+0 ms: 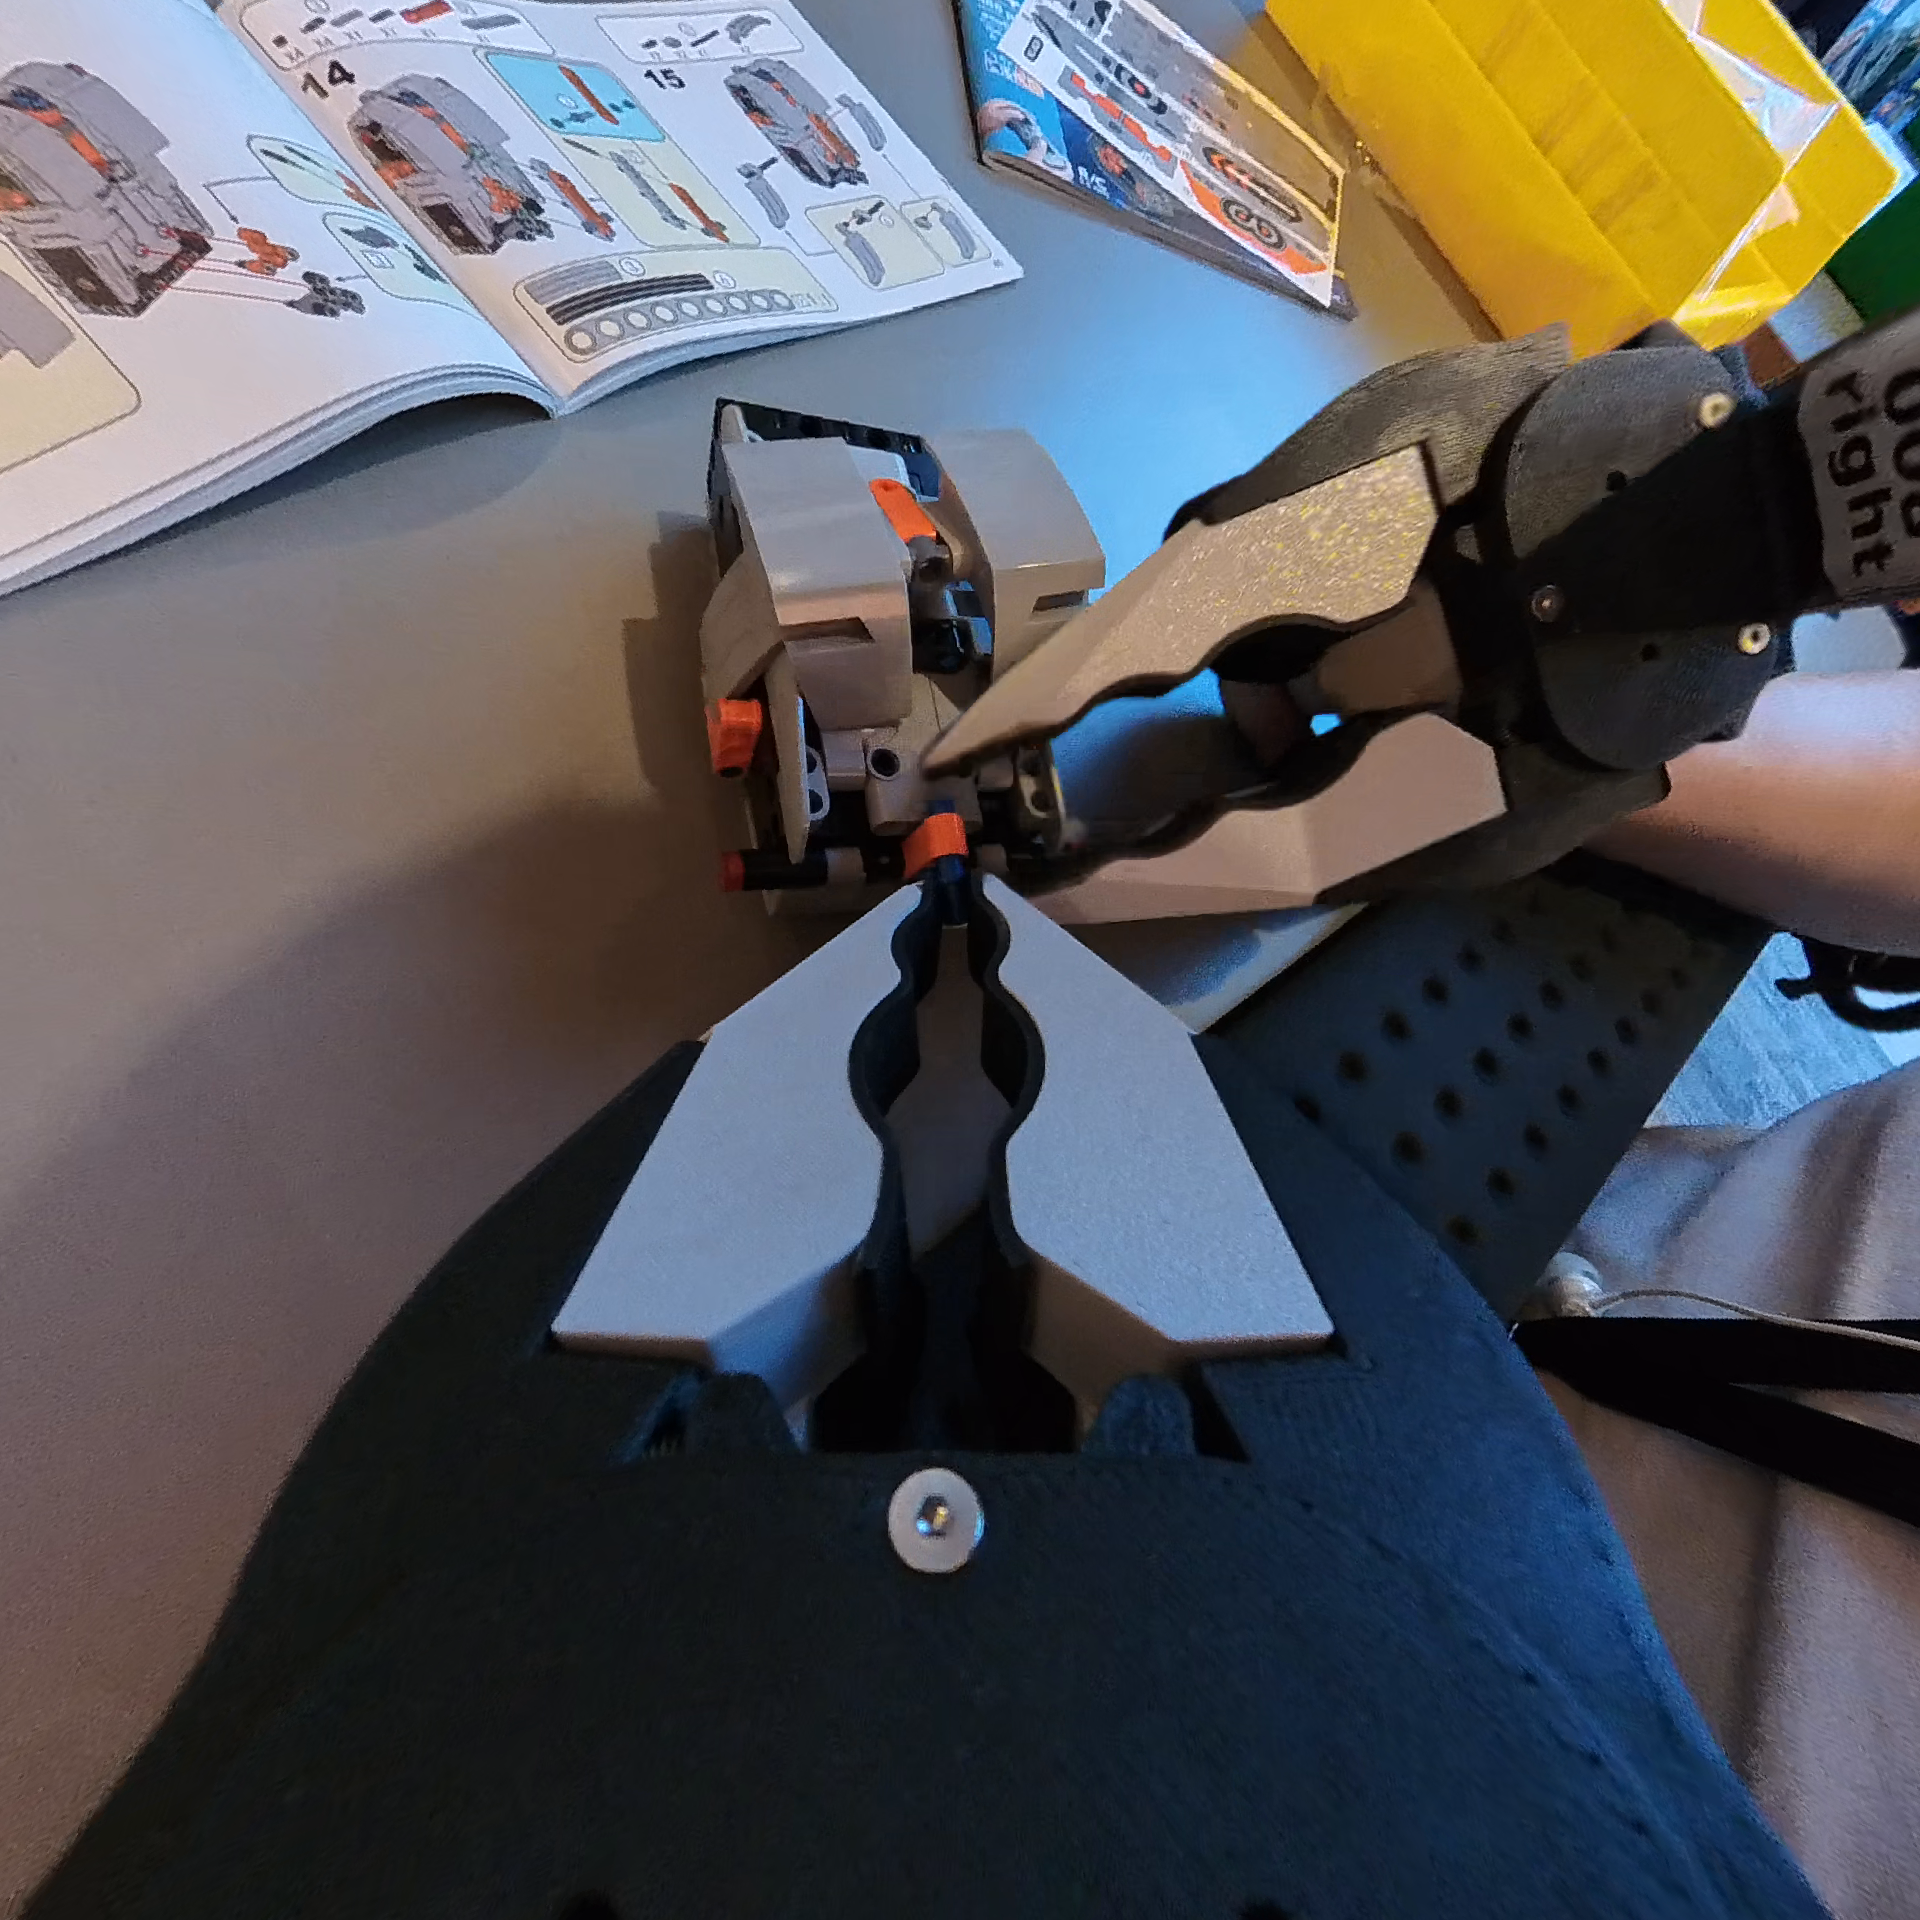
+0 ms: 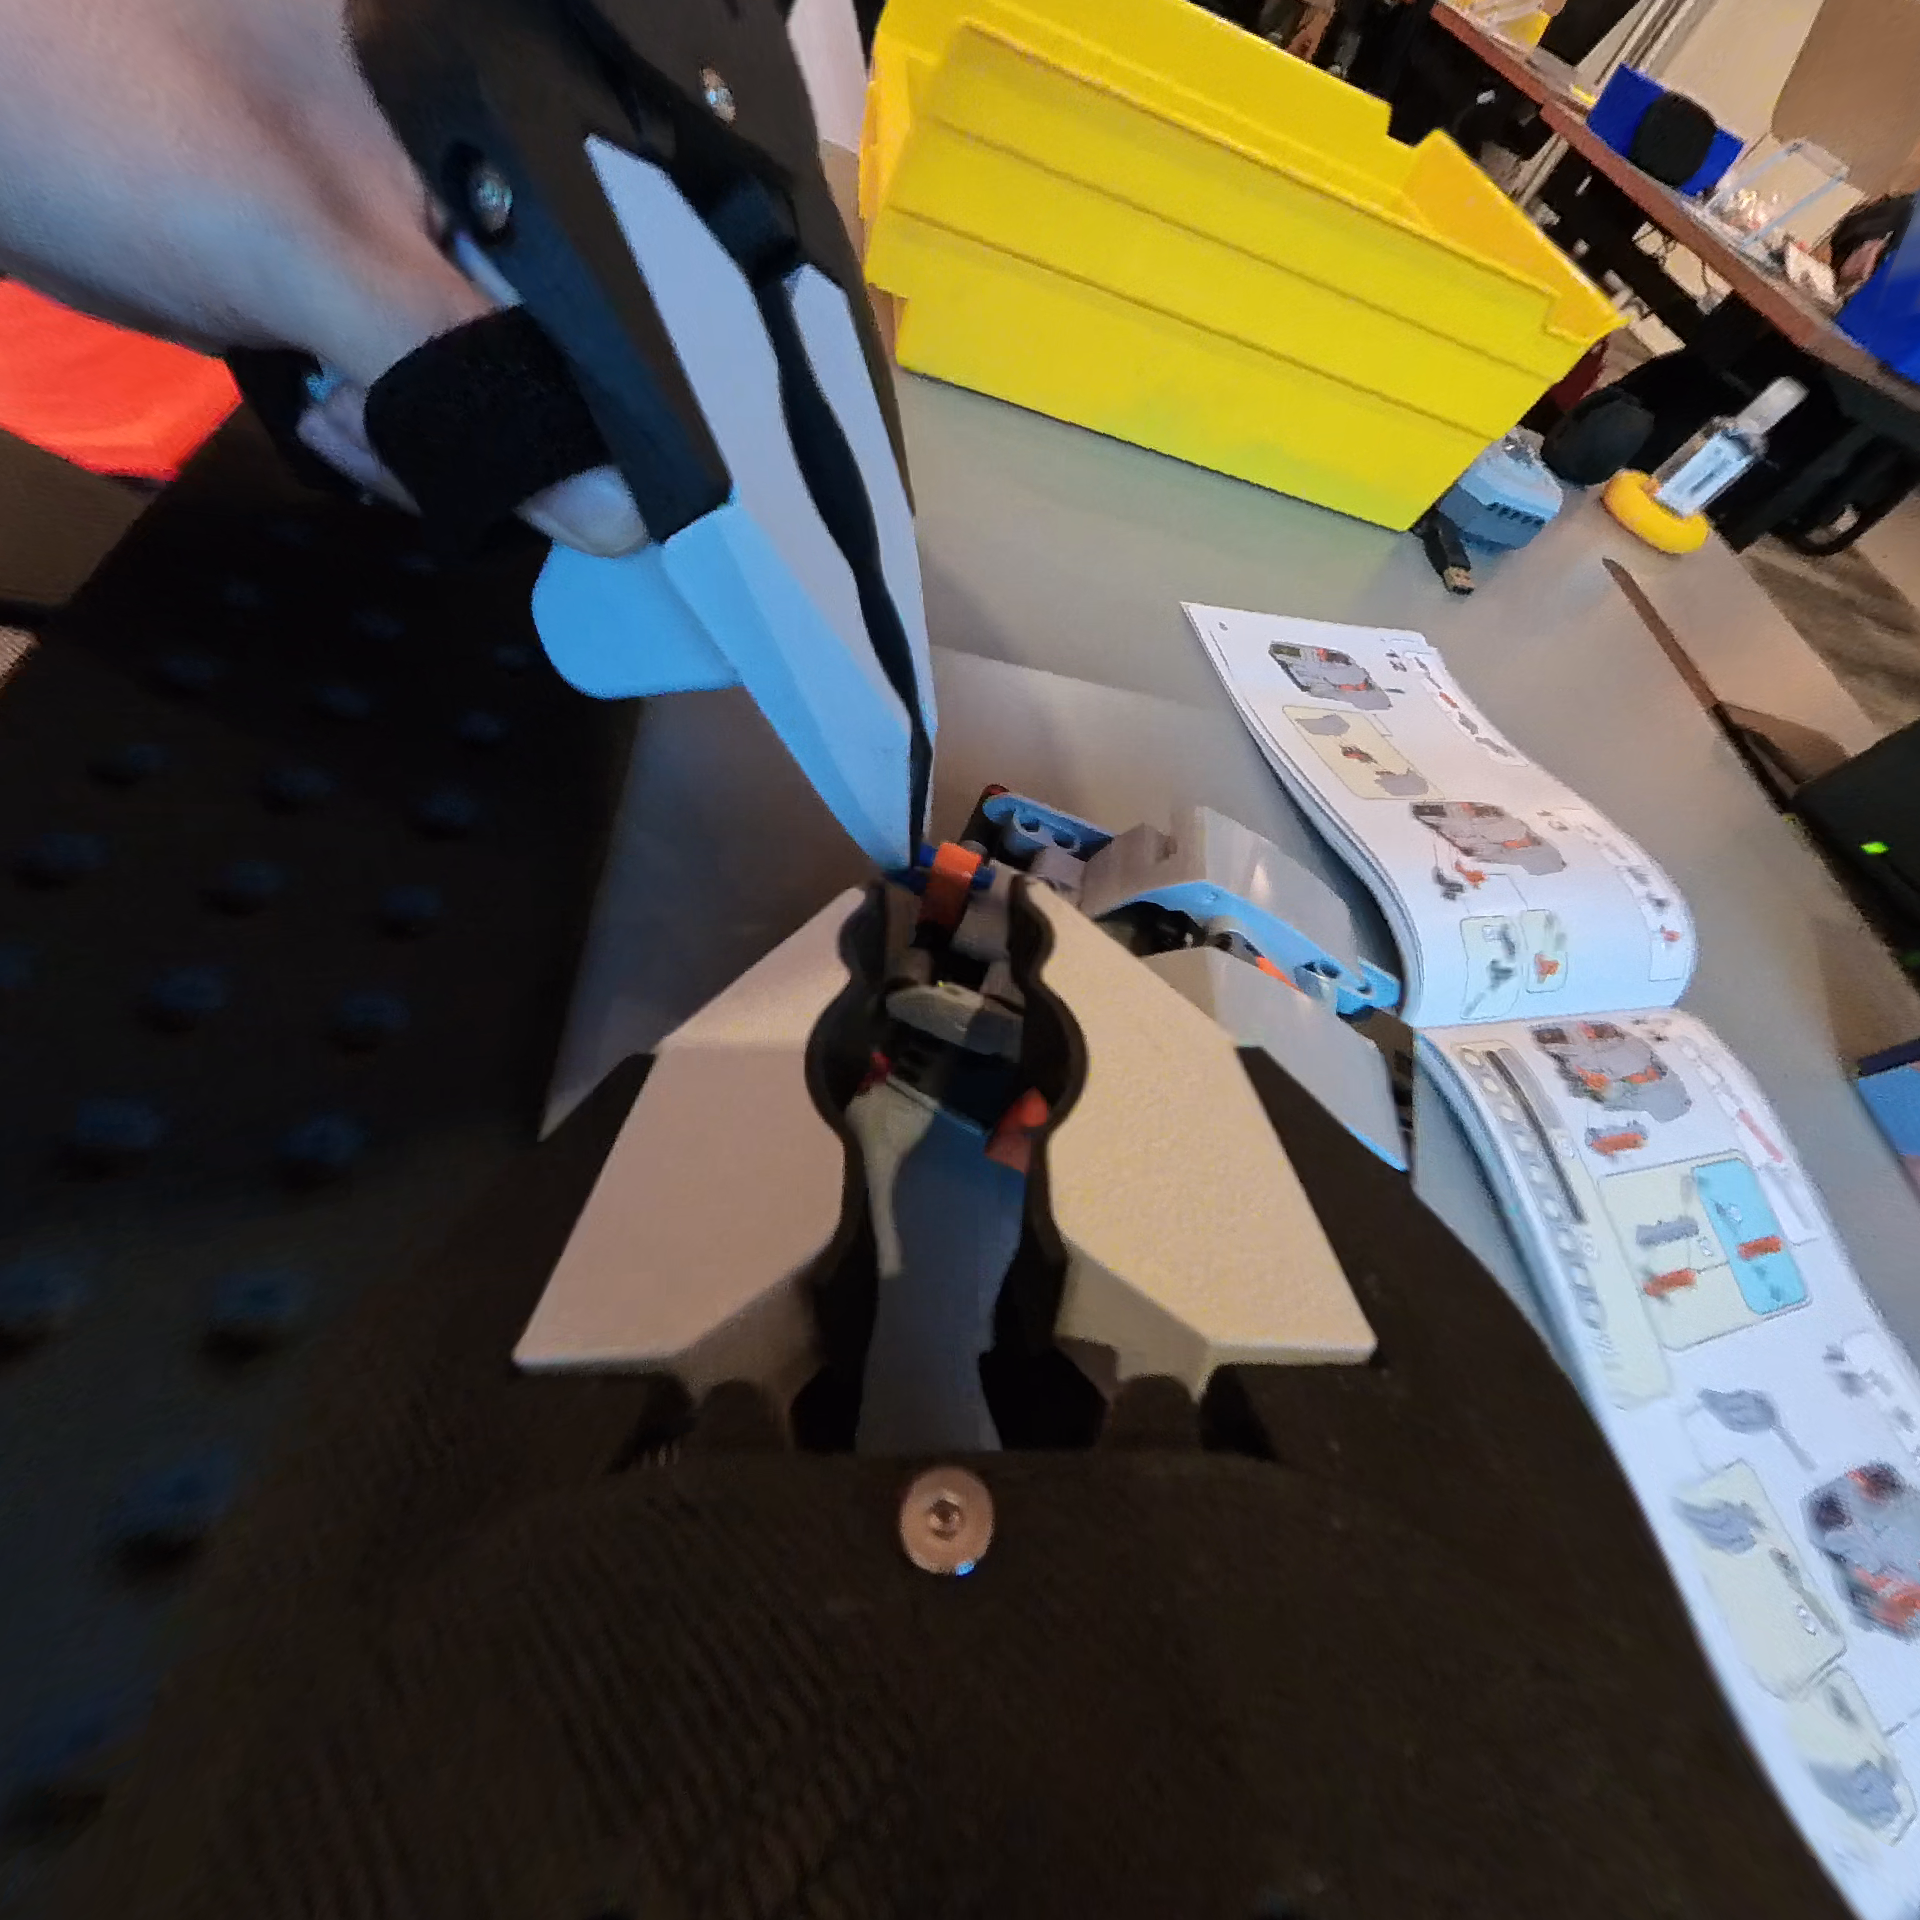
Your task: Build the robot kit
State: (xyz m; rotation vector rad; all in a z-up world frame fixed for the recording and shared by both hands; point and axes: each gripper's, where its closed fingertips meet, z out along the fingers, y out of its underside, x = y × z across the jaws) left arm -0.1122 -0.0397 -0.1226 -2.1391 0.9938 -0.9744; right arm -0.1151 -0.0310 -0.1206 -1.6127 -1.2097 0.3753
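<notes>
Instruction booklet (image 1: 312, 260) cut off left; yellow bins (image 2: 1195, 312) cropped; background table blurred.

An open instruction booklet (image 1: 436, 208) lies on the grey table (image 1: 260, 831), its pages showing pictured building steps. Near it rests a printed box (image 1: 1153, 145) with a sticker sheet on top. Stacked yellow bins (image 2: 1195, 260) stand just beyond. A black perforated board (image 1: 1475, 1060) lies at the table's near edge.
</notes>
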